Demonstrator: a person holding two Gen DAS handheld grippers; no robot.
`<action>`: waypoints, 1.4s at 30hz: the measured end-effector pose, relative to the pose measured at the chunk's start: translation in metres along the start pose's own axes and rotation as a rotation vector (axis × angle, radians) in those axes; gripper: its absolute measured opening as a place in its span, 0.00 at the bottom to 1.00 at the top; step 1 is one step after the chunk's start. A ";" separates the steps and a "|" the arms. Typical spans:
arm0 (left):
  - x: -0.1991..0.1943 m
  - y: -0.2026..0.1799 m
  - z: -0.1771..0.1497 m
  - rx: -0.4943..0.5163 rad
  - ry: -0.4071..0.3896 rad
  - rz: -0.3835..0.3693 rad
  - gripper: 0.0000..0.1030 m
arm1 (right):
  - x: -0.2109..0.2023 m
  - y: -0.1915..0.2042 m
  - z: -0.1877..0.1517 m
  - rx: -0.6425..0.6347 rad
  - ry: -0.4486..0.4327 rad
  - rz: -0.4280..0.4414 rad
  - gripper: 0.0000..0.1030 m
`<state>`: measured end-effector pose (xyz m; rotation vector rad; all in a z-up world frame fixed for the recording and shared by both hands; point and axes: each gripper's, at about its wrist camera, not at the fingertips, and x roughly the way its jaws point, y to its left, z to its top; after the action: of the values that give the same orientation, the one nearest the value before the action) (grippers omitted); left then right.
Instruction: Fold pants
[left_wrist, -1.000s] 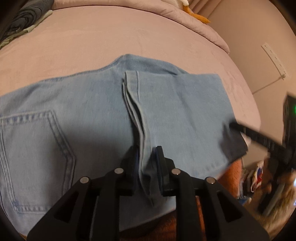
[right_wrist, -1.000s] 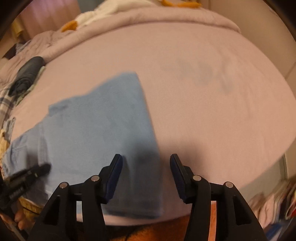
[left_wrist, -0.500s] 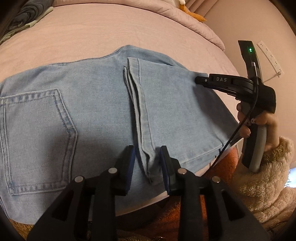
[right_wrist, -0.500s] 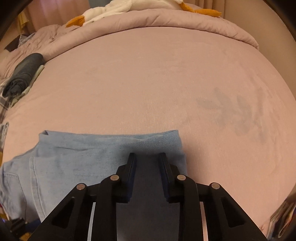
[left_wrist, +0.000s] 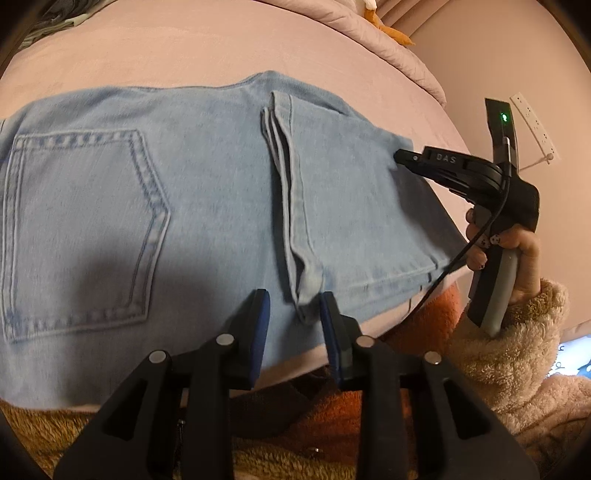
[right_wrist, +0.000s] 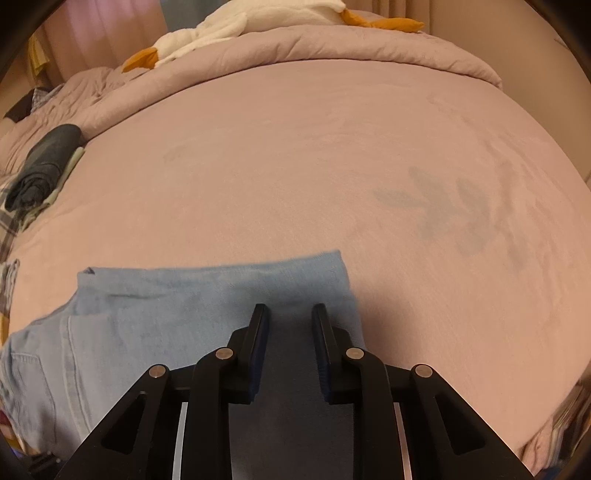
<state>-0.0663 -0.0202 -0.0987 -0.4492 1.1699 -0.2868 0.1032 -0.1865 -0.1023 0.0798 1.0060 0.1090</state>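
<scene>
Right hand-held gripper (right_wrist: 288, 321) is closing over the pants (left_wrist: 207, 192) fold; left hand-held gripper (left_wrist: 293, 306) stands narrow astride the cuff: pinch all layers evenly

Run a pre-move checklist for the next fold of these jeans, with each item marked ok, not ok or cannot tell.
1. Jeans lie flat on the bed: ok, apart from the raised ridge.
2. Hem ridge sits between the left gripper pads: ok; pads not pressing it, jaws open.
3. Right gripper over the right end of the denim: ok; its jaws are closing.
4. Right gripper has cloth pinched: cannot tell, the pads hide the contact.
5. Bed beyond the jeans free for the fold: ok; dark rolled garment lies far off at the left.
</scene>
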 end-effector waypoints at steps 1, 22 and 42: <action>-0.001 0.000 -0.001 0.002 0.002 -0.003 0.26 | -0.001 -0.005 -0.002 0.001 0.003 0.001 0.20; 0.000 0.007 0.011 -0.045 0.041 -0.043 0.26 | -0.043 -0.039 -0.068 0.045 0.068 0.043 0.20; 0.023 -0.019 0.033 0.026 0.068 -0.007 0.34 | -0.038 -0.072 -0.078 0.184 0.135 0.173 0.43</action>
<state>-0.0267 -0.0408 -0.0975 -0.4237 1.2292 -0.3254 0.0208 -0.2618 -0.1207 0.3314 1.1419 0.1812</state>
